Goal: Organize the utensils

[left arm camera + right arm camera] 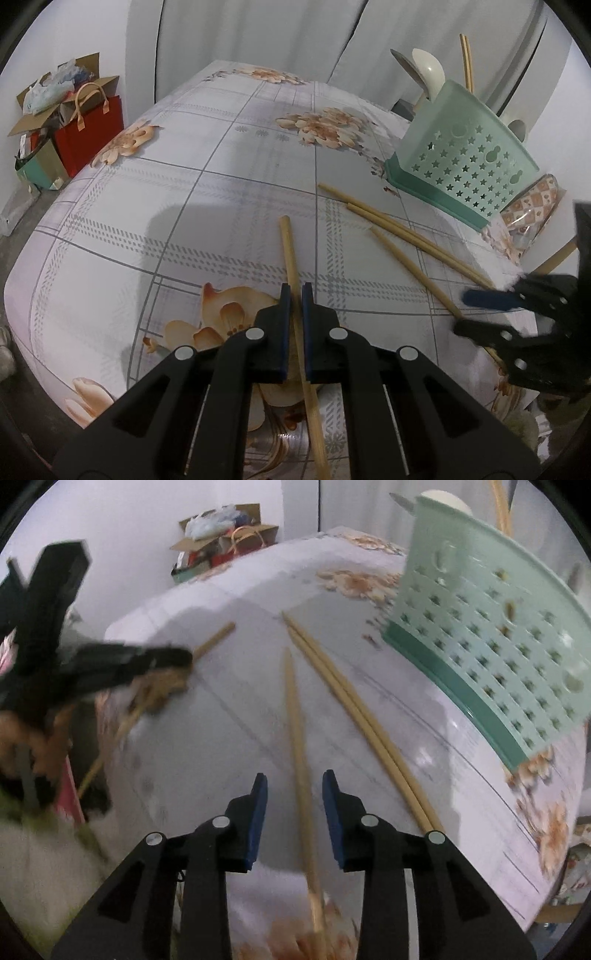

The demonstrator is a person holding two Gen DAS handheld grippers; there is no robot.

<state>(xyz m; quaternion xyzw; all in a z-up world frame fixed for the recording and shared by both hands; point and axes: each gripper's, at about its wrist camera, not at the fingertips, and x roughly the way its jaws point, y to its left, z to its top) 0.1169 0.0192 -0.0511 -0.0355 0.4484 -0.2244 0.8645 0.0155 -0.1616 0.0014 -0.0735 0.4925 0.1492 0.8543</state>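
1. White curtains hang behind a table (177, 206) covered in a pale checked cloth with orange flowers; boxes and a red bag (90, 134) sit on the floor by the far-left wall.
2. Toward the table's right side stands a green holder (461, 162) with star-shaped holes, tilted in the fisheye view. Sticking up from it are a white spoon (430, 72), a grey utensil just beside the spoon, and a pair of chopsticks (467, 62).
3. Left gripper (296, 295): its blue-padded fingers are nearly together around a single chopstick (291, 254). The stick runs between the pads and past the tips; whether the pads actually press on it cannot be told.
4. In the right wrist view the left gripper (181, 661) is blurred, with that same stick (216, 638) poking out beyond its tips.
5. Right gripper (294, 786): fingers spread apart, one on each side of a lone chopstick (295, 716) lying on the cloth. The pads do not touch it.
6. Just right of that stick, two more chopsticks (347, 698) lie side by side, touching, pointing diagonally toward the holder's base (454, 698).
7. Seen from the left wrist, the right gripper (469, 314) hangs low at the right edge over the near ends of the three loose sticks (402, 232).
8. A patterned packet (532, 205) lies just right of the holder.
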